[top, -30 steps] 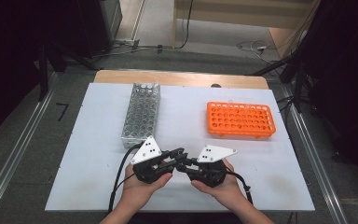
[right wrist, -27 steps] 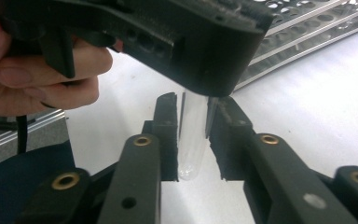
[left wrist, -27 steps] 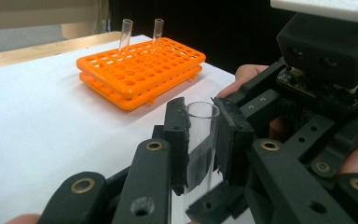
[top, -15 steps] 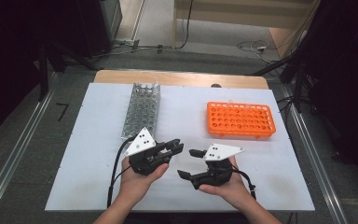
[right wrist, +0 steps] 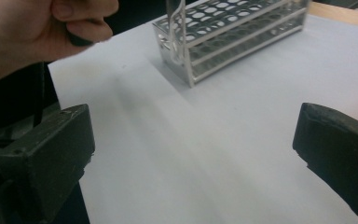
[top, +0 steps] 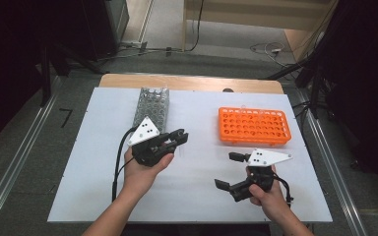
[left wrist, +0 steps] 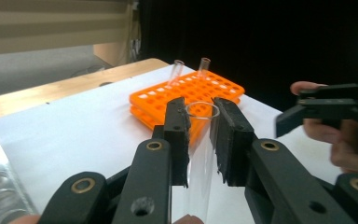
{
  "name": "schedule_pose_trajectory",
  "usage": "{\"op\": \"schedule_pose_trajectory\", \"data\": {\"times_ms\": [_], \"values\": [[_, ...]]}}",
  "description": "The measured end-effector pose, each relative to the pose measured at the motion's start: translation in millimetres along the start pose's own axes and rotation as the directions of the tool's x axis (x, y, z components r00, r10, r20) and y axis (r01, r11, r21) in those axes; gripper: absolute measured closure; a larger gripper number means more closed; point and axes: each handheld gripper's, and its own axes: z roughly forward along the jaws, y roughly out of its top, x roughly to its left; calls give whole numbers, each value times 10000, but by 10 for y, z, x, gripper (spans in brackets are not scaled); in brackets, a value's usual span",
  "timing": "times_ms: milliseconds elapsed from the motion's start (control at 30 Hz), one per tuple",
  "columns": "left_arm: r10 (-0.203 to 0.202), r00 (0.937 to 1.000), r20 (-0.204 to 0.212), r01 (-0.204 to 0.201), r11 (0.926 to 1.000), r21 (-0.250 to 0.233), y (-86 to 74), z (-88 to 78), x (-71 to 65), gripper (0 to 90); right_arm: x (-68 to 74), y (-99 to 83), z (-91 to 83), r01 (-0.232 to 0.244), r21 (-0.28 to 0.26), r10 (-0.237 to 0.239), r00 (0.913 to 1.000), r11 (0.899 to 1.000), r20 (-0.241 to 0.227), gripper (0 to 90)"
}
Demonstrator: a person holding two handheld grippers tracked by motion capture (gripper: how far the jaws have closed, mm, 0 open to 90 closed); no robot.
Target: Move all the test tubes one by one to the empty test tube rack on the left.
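Over a white counter (top: 103,196), the left gripper (left wrist: 199,140) has its fingers (left wrist: 177,135) clamped on a clear glass test tube (left wrist: 200,154), held near the orange rack (top: 254,126). The right gripper (top: 232,169) has just been opening; its fingers (right wrist: 51,154) stand wide apart with nothing between them. A metal rack (top: 152,105) stands to the left.

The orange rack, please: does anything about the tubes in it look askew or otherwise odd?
Yes: the two clear tubes at the far end of the orange rack lean instead of standing upright. Nothing looks spilled or broken.
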Motion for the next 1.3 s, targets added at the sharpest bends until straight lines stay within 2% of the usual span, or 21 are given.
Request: {"op": "schedule_pose_trajectory", "data": {"times_ms": [300,533,667,767,1100,1300], "values": [[-137,9980,-615,126,9998,-181,102,7,278,758,-224,-215,-340,-430,32,425,9942,9991,987,0],[-195,9940,-1079,165,9995,-286,189,52,487,758,-405,-330,-577,-668,-188,690,9824,9976,1734,0],[-180,9912,-1310,144,9995,-281,220,122,588,758,-514,-387,-674,-859,-328,908,9753,9958,2012,0],[-181,9888,-1480,137,9994,-309,245,171,663,758,-574,-425,-732,-1060,-428,1128,9695,9934,2176,0],[-270,9792,-2012,172,9986,-505,369,303,916,758,-693,-538,-821,-1385,-591,1487,9593,9886,2400,0],[-384,9659,-2559,236,9979,-606,401,388,1114,758,-722,-555,-844,-1472,-674,1596,9551,9868,2496,0]]}}
